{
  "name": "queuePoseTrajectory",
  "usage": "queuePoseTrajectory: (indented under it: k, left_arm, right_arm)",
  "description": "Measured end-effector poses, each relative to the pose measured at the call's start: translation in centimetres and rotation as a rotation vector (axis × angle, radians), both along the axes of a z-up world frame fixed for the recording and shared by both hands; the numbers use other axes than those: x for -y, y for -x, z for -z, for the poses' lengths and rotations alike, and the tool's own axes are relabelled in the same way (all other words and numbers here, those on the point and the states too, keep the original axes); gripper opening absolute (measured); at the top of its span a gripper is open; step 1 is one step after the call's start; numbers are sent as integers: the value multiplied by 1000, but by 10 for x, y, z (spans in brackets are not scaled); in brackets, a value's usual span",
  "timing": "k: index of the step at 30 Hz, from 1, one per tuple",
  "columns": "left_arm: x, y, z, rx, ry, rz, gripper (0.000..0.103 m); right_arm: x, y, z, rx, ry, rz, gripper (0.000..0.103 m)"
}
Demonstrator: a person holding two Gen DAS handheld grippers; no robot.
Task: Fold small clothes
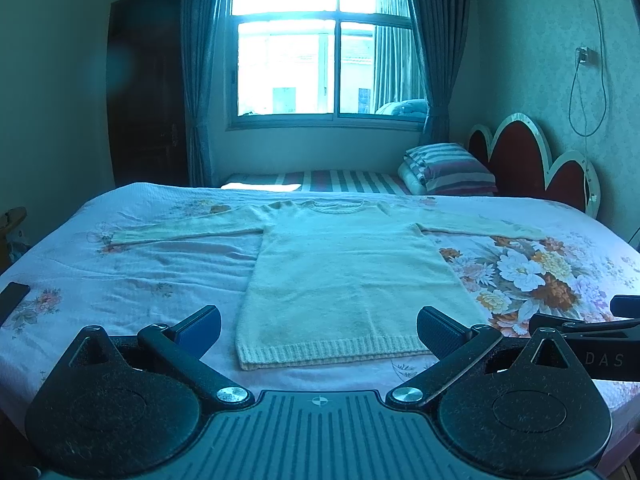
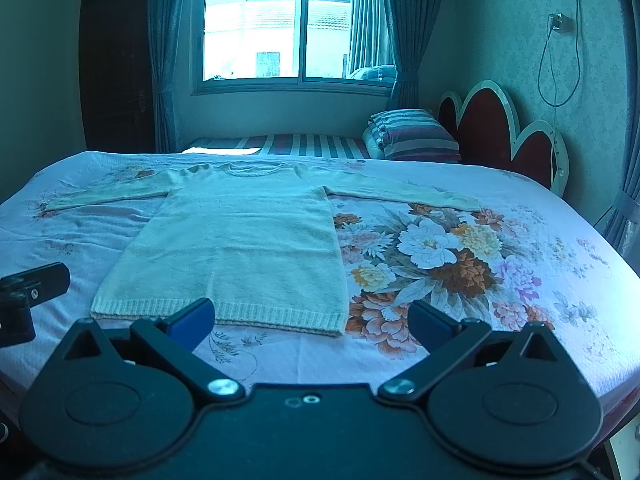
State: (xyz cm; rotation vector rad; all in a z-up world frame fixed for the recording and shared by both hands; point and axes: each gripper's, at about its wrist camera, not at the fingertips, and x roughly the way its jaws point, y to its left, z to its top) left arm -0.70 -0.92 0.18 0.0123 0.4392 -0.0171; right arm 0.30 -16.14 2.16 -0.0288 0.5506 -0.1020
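A pale cream knitted sweater [image 1: 344, 276] lies flat on the bed, hem toward me, neck at the far side, both sleeves spread out sideways. It also shows in the right wrist view [image 2: 240, 240]. My left gripper [image 1: 319, 330] is open and empty, hovering just in front of the ribbed hem. My right gripper [image 2: 312, 322] is open and empty, in front of the hem's right corner. The right gripper's body [image 1: 592, 336] shows at the right edge of the left view, and the left gripper's finger [image 2: 36, 280] at the left edge of the right view.
The bed has a pink floral sheet [image 2: 440, 248]. A folded striped quilt and pillow [image 1: 448, 168] lie at the far right by the red scalloped headboard [image 1: 532, 160]. A window with curtains [image 1: 324, 44] is behind. A dark flat object [image 1: 12, 296] lies at the bed's left edge.
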Motion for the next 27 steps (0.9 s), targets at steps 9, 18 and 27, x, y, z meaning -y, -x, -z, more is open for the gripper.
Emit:
queuePoseTrajectory:
  k: [9,18,27]
  left_arm:
    - [-1,1,-1,3,-1,0,103]
    - [0,2,-5,21,1,-2,103]
    - [1,1,-6,22,2,-4,103]
  right_arm:
    - [-1,2,-1,6,3,-5,103]
    - [-2,3,-3,12,6,-4,103]
    - [0,2,-5,15,1,3,103]
